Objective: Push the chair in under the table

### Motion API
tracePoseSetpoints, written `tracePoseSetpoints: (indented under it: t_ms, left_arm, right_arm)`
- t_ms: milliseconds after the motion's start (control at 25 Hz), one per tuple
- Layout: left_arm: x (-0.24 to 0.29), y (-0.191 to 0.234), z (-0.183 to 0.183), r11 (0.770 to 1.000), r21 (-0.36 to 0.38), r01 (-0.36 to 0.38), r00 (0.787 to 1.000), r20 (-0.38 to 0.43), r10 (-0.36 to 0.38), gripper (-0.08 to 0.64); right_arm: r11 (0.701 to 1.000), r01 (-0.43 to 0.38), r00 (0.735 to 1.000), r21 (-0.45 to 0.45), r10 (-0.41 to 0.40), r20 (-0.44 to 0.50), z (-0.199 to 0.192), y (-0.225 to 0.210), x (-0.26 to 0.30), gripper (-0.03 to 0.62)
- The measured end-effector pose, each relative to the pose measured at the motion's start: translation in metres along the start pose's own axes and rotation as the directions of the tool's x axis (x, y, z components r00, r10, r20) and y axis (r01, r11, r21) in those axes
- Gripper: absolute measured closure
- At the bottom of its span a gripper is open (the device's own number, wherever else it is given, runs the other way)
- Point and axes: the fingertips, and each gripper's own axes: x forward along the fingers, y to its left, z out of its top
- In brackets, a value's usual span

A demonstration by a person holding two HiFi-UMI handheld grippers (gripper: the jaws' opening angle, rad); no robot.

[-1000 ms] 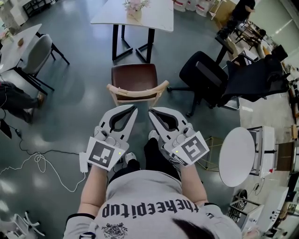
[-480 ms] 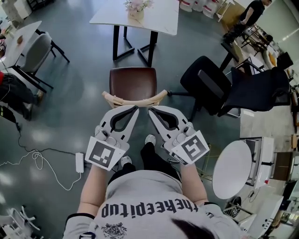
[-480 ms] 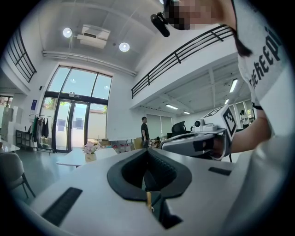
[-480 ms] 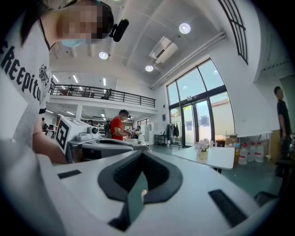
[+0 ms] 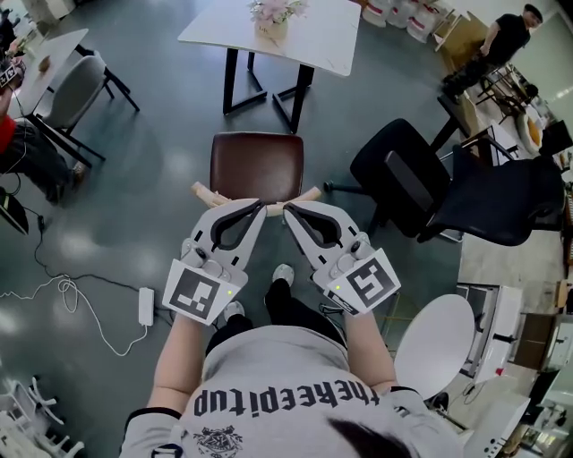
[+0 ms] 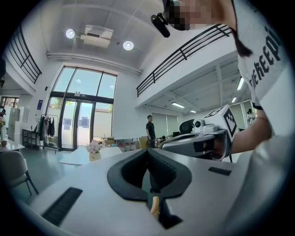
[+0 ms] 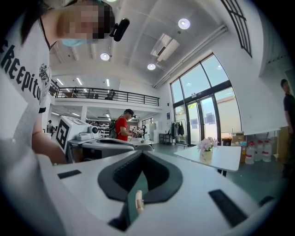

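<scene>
A chair [image 5: 257, 165] with a dark brown seat stands at the centre of the head view, facing a white table [image 5: 318, 40] at the top of the frame. The whole seat shows, with a strip of grey floor between it and the table's black legs. The chair's pale wooden backrest [image 5: 204, 192] curves along the lower edge of the seat.

The left gripper [image 5: 260, 206] and right gripper [image 5: 288, 208] sit side by side just below it. Both have their jaws closed together with nothing clamped, and their tips meet the middle of the backrest.

A small pot of flowers [image 5: 275, 20] stands on the table. A black office chair [image 5: 403, 179] is at centre right. A white cable [image 5: 72, 295] loops across the floor at lower left.
</scene>
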Motion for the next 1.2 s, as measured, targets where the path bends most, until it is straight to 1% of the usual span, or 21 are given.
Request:
tracePoseSetpoints:
  t_ms: [320, 600, 840, 1040, 1200]
  left_arm:
    - [0.025, 0.008, -0.004, 0.998, -0.014, -0.062, 0.998, -0.001, 0.062, 0.545]
    - [0.047, 0.012, -0.004, 0.994, -0.007, -0.105, 0.994, -0.003, 0.105, 0.545]
    - [0.064, 0.014, -0.004, 0.991, -0.007, -0.134, 0.991, -0.008, 0.134, 0.545]
    - [0.072, 0.015, -0.008, 0.989, -0.02, -0.144, 0.989, -0.018, 0.144, 0.545]
    - [0.074, 0.014, -0.012, 0.99, -0.015, -0.14, 0.99, -0.032, 0.139, 0.545]
  right_arm:
    - [0.998, -0.06, 0.998, 0.004, 0.06, -0.002, -0.006, -0.028, 0.005, 0.581]
    - [0.993, -0.115, 0.993, 0.007, 0.115, 0.003, -0.01, -0.049, 0.008, 0.581]
    - [0.989, -0.146, 0.989, 0.009, 0.146, 0.006, -0.011, -0.067, 0.008, 0.581]
    - [0.987, -0.162, 0.987, 0.018, 0.162, 0.004, -0.016, -0.075, 0.009, 0.581]
    - [0.985, -0.168, 0.986, 0.031, 0.168, 0.006, -0.02, -0.075, 0.009, 0.581]
